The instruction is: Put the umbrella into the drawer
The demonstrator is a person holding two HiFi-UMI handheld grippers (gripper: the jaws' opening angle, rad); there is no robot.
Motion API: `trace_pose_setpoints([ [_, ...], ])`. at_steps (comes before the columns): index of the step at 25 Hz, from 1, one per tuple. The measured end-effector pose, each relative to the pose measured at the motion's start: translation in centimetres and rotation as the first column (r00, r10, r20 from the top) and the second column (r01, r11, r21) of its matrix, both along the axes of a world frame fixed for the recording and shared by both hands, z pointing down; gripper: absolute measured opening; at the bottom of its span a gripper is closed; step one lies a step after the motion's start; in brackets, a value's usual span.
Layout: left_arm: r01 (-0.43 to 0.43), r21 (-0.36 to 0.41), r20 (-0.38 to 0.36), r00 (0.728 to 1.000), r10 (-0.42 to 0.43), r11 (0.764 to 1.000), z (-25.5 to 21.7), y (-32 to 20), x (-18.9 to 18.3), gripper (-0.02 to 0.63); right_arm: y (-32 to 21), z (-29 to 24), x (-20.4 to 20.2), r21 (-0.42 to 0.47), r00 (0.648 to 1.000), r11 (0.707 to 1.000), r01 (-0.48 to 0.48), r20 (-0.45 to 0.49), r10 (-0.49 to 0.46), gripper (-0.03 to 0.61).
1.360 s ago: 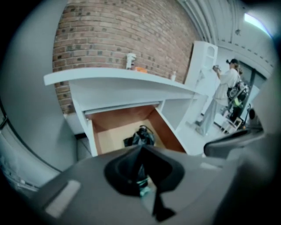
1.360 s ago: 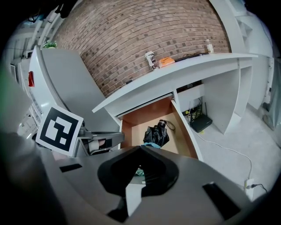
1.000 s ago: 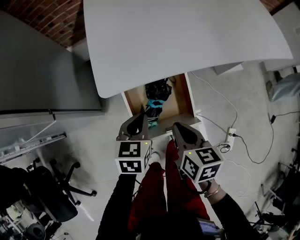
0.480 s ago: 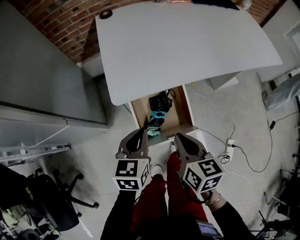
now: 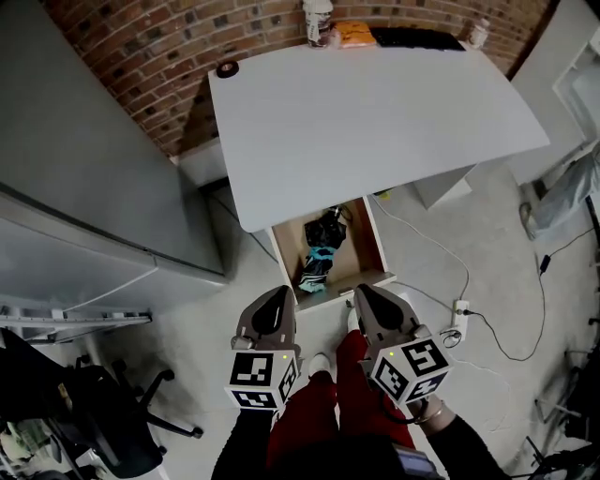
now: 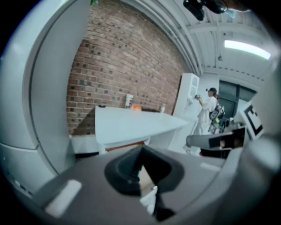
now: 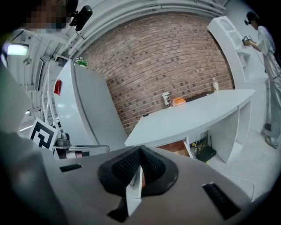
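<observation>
The folded black and teal umbrella (image 5: 322, 249) lies inside the open wooden drawer (image 5: 367, 246) under the white table (image 5: 375, 122). Both grippers hang on my side of the drawer's front, above the floor and apart from the umbrella. My left gripper (image 5: 276, 302) is shut with nothing in it, and its dark pads (image 6: 131, 169) meet in the left gripper view. My right gripper (image 5: 367, 296) is shut and empty too, its ribbed pads (image 7: 151, 167) pressed together. From the two gripper views the umbrella is hidden; only the table and a strip of the drawer (image 7: 175, 147) show.
A cup (image 5: 318, 19), an orange packet (image 5: 354, 34) and a dark flat object (image 5: 412, 37) sit at the table's far edge by the brick wall. A grey cabinet (image 5: 84, 187) stands left. A power strip (image 5: 459, 314) with cables lies right, an office chair (image 5: 103, 412) lower left.
Both grippers have drawn back from the drawer and risen, still shut. The view now takes in the table's far edge and the brick wall. The umbrella has stayed in the drawer.
</observation>
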State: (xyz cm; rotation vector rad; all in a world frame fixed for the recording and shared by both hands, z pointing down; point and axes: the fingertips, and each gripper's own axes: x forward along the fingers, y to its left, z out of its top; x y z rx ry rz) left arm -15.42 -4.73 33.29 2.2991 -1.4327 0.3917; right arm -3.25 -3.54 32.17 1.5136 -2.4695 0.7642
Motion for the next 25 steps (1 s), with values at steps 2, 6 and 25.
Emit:
trace_pose_setpoints([
  [2,0.014,0.018,-0.013,1.0,-0.014,1.0,-1.0,0.5,-0.5,0.002,0.3,-0.9,0.0,0.018,1.0,1.0,-0.006,0.003,0.006,0.006],
  [6,0.041,0.045,-0.032,0.999,-0.039,0.998,-2.6,1.3,-1.6,0.002,1.3,-3.0,0.1,0.059,1.0,0.998,-0.019,0.0,0.019,0.006],
  [25,0.032,0.174,-0.054,0.998,-0.023,0.984,-8.9,6.4,-4.8,0.002,6.9,-10.4,1.0,0.229,0.997,0.97,-0.082,0.015,0.081,0.006],
])
